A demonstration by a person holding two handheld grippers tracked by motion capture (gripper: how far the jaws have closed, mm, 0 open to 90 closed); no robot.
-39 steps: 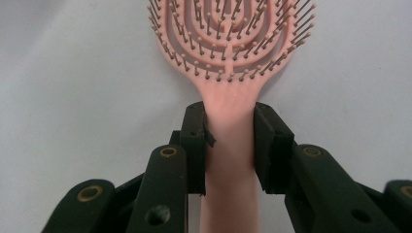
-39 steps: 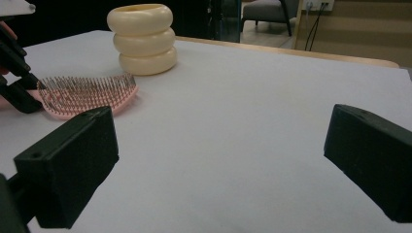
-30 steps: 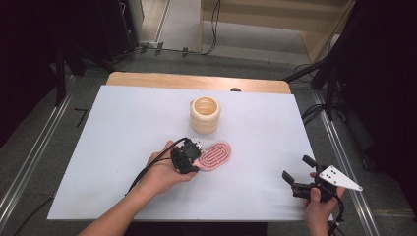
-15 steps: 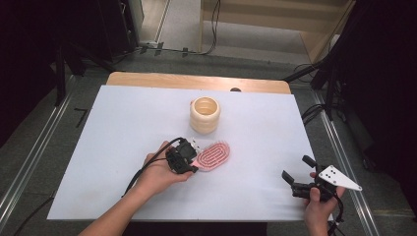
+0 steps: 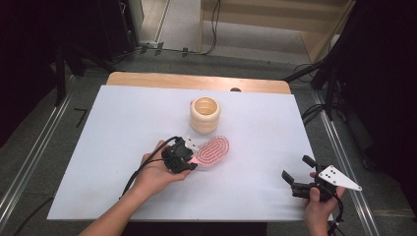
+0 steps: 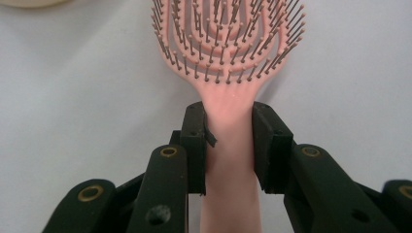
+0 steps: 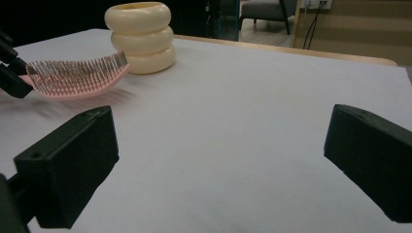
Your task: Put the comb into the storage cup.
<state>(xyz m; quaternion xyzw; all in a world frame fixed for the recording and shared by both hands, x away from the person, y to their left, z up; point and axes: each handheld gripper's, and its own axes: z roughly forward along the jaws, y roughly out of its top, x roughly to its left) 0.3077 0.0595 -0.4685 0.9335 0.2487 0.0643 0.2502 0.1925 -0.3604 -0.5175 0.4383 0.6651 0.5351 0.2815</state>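
Clamping the pink hairbrush [image 6: 228, 73] by its handle, the left gripper [image 5: 189, 156] has its 2 black jaws pressed flat against either side of the neck just below the bristle head, as the left gripper view shows. The brush lies bristles up near the middle of the white bench [image 5: 98, 128], its oval head pointing away from the hand toward the far right. In the right gripper view the head appears lifted slightly off the surface, with a soft shadow beneath it. Just beyond the brush head stands a cream holder [image 5: 204, 114] made of 3 stacked rings, close to the bristles but apart from them. The right gripper [image 5: 297, 174] rests well apart at the near right corner of the bench, its jaws spread wide with nothing between them
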